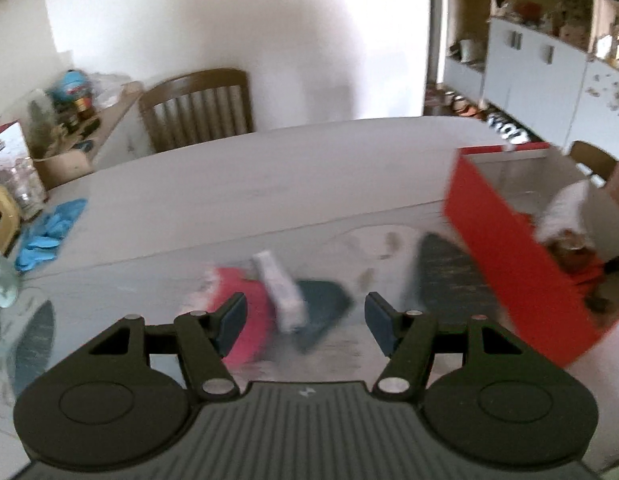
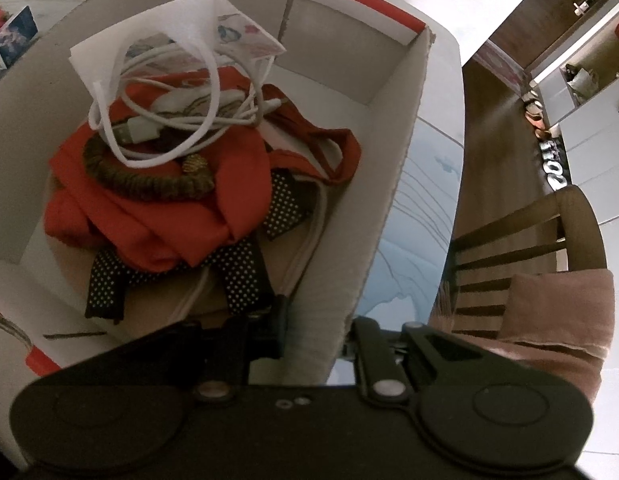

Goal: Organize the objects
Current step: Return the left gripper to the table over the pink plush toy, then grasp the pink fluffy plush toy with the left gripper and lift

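Note:
In the left wrist view my left gripper [image 1: 305,317] is open and holds nothing, hovering over blurred items on the pale table [image 1: 269,168]: a red-pink thing [image 1: 251,320], a small white box [image 1: 281,292] and a dark teal piece [image 1: 323,312]. The red cardboard box [image 1: 505,264] stands to its right. In the right wrist view my right gripper [image 2: 315,332] is shut on the box's right wall [image 2: 389,184], one finger inside and one outside. The box holds a red cloth [image 2: 157,208], a coiled white cable [image 2: 177,120], a brown braided band [image 2: 149,186] and a black dotted ribbon [image 2: 237,280].
Blue gloves [image 1: 49,232] lie at the table's left edge near a glass item [image 1: 1,284]. A wooden chair [image 1: 197,108] stands behind the table. Another chair [image 2: 521,248] with a pink cushion [image 2: 561,320] is beside the box. A dark mat [image 1: 441,280] lies by the box.

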Available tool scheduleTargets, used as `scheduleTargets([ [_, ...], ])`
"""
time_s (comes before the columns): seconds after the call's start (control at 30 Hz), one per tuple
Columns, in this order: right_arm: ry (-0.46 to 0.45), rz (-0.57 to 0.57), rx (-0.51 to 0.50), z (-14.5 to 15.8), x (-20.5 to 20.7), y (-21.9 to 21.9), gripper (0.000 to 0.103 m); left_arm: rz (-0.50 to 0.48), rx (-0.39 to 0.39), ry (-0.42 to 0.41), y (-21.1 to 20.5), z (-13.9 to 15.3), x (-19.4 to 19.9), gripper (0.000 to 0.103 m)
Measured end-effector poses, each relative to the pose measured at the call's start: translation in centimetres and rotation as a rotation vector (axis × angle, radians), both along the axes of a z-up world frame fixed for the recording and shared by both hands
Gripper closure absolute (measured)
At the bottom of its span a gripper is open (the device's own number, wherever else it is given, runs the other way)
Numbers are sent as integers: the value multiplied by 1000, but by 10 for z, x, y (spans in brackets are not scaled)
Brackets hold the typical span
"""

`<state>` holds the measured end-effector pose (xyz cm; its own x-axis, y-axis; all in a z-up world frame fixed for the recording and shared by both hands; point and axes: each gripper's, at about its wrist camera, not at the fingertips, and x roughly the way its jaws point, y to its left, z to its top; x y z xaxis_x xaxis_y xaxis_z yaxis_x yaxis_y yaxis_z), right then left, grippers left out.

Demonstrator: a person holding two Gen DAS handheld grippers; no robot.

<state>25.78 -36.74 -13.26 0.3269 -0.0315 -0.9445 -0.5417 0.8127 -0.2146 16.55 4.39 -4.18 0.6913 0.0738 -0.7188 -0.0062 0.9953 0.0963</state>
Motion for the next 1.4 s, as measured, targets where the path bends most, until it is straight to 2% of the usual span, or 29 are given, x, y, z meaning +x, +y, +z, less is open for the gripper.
scheduleTargets([
  [0.07, 1, -2, -5, 0, 1, 1, 89, 36, 23, -4, 17, -5, 7, 26],
  [0.13, 4, -7, -7, -1, 2, 1, 89, 57, 22, 6, 34, -11, 16, 22],
  [0.43, 10, -36, -30, -5, 5, 6, 88, -15, -2, 122, 59, -53, 46, 19],
  [0.6, 15, -41, -45, -10, 7, 8, 87, -39, 18, 167, 61, -74, 59, 15],
  [0.87, 22, -57, -58, -14, 10, 10, 86, -32, 36, 165, 70, -89, 70, 15],
  [1.0, 20, -61, -67, -15, 10, 12, 86, -31, 11, 148, 77, -92, 72, 16],
  [1.07, 22, -66, -68, -15, 11, 12, 86, -31, 6, 133, 79, -91, 70, 26],
  [1.17, 21, -71, -75, -16, 11, 14, 86, -38, -1, 123, 81, -89, 67, 34],
  [1.4, 16, -84, -78, -16, 11, 13, 85, -36, -21, 89, 87, -67, 49, 37],
])
